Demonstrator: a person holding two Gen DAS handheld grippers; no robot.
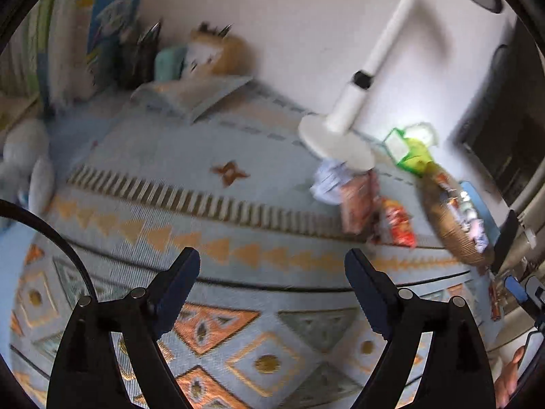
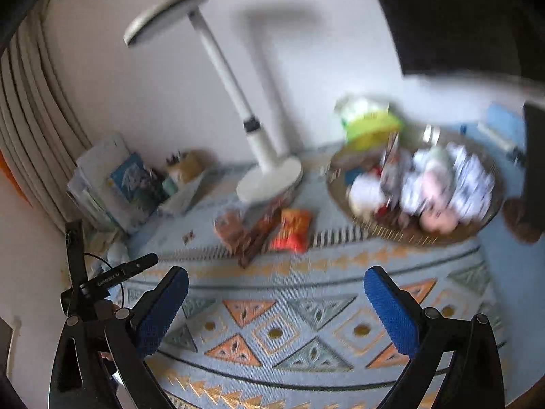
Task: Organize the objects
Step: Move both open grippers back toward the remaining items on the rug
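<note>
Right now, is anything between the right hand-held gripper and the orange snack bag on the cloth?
Nothing visible. The right hand-held gripper is open and empty, with only bare patterned cloth up to the orange snack bag. A brown packet lies against its left side.

Wicker basket (image 2: 374, 228): round, heaped with packets, right rear of surface.
Orange snack bag (image 2: 292, 230): flat beside brown packets (image 2: 245, 235), near basket.

A home room: a counter under a patterned cloth (image 2: 306, 323), a white desk lamp (image 2: 262, 156), books (image 2: 133, 180) against the wall, a snack basket (image 2: 408, 231), a plush toy (image 1: 218, 51).
</note>
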